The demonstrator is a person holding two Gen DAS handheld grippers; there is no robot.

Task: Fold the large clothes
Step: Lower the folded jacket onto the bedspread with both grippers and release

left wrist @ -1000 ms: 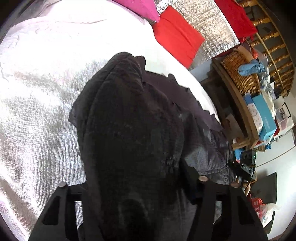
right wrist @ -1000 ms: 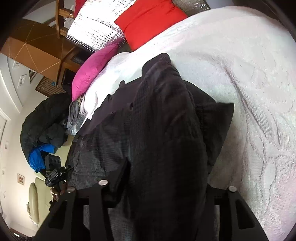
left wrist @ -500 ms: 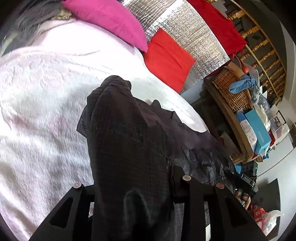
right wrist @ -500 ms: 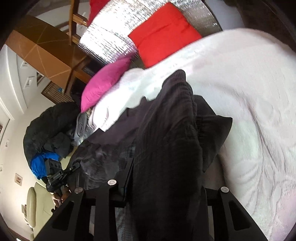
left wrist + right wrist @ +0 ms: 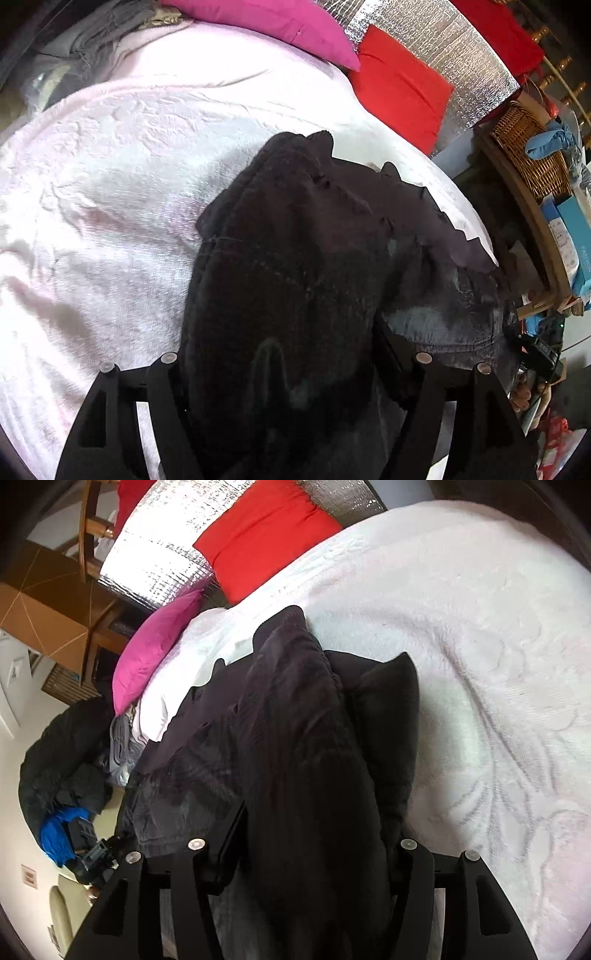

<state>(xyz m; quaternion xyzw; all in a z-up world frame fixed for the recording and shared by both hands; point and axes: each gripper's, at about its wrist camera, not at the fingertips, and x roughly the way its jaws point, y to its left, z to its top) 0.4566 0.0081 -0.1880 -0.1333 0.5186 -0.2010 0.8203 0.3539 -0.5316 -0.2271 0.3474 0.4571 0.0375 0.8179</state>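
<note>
A large black garment hangs bunched over my left gripper, whose jaws are closed on a thick fold of it. The cloth drapes forward onto the white textured bedspread. In the right wrist view the same black garment runs between the fingers of my right gripper, which is shut on another fold. The fingertips of both grippers are hidden under the cloth. The other gripper shows small at the edge of each view.
A red cushion and a pink cushion lie at the head of the bed against a silver quilted panel. A wooden shelf with a wicker basket stands to the right. A dark clothes pile sits left of the bed.
Both grippers have lifted and carried the garment's held edge forward toward the cushions. More of the bed's head now shows in both views.
</note>
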